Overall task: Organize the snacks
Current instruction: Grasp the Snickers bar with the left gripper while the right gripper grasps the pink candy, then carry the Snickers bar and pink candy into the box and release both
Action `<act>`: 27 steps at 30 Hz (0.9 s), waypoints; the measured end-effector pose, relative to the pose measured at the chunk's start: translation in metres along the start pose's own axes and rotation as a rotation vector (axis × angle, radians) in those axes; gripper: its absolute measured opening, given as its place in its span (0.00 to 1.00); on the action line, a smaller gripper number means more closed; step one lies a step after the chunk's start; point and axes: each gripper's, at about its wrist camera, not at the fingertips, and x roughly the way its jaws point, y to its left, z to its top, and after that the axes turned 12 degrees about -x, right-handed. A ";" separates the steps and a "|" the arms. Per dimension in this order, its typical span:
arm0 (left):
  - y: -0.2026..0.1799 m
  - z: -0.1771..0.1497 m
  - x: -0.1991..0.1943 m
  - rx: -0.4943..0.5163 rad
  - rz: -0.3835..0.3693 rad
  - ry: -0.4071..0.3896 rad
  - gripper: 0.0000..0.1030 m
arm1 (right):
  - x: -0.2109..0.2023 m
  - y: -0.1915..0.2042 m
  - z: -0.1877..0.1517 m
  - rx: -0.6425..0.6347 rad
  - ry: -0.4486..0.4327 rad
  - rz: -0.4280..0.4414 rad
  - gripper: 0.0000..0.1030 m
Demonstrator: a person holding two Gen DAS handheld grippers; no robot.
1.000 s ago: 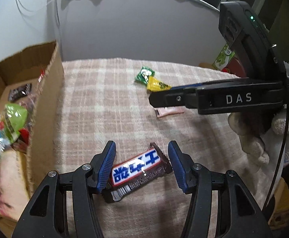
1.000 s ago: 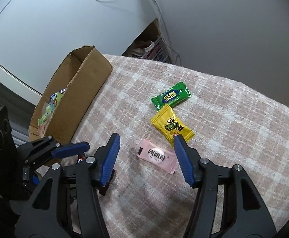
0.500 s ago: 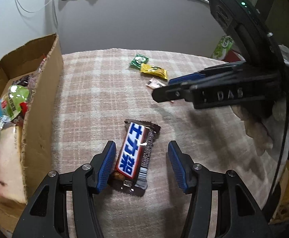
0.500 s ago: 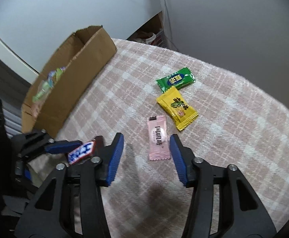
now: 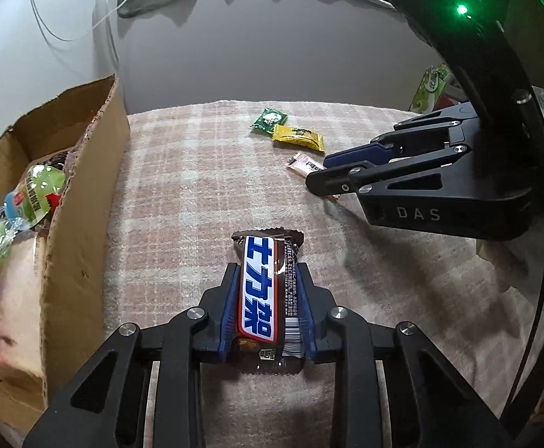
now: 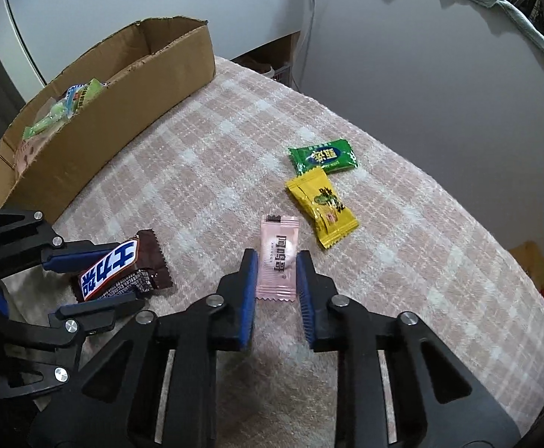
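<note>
My left gripper [image 5: 266, 280] is shut on a brown chocolate bar [image 5: 266, 298] with a blue and white label, on the plaid cloth; it also shows in the right wrist view [image 6: 115, 265]. My right gripper [image 6: 275, 272] has its jaws close on both sides of a pink candy packet [image 6: 277, 257] lying flat on the cloth; I cannot tell whether the pads press it. A yellow packet [image 6: 322, 207] and a green packet [image 6: 322, 156] lie beyond it. A cardboard box [image 5: 81, 201] holding several snacks stands at the left.
The plaid cloth [image 6: 204, 171] covers the table, whose curved edge runs at the right. A grey wall stands behind. More packaging [image 5: 430, 89] sits off the table at the far right.
My left gripper has closed on the chocolate bar, which now lies lengthwise between the fingers. My right gripper has narrowed around the pink packet.
</note>
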 end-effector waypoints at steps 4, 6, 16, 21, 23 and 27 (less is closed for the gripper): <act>0.000 -0.004 -0.003 -0.014 -0.012 -0.019 0.26 | -0.005 0.003 -0.009 0.015 -0.013 -0.004 0.21; 0.001 -0.005 -0.005 -0.022 -0.018 -0.029 0.26 | -0.010 0.005 -0.017 0.046 -0.035 -0.001 0.21; 0.012 -0.019 -0.032 -0.085 -0.069 -0.079 0.26 | -0.035 0.005 -0.058 0.222 -0.125 0.021 0.21; 0.018 -0.024 -0.058 -0.104 -0.088 -0.131 0.26 | -0.065 0.016 -0.062 0.253 -0.192 -0.012 0.21; 0.024 -0.022 -0.069 -0.114 -0.095 -0.158 0.26 | -0.082 0.026 -0.057 0.242 -0.233 -0.021 0.21; 0.039 -0.018 -0.093 -0.132 -0.082 -0.215 0.26 | -0.108 0.047 -0.039 0.203 -0.292 -0.025 0.21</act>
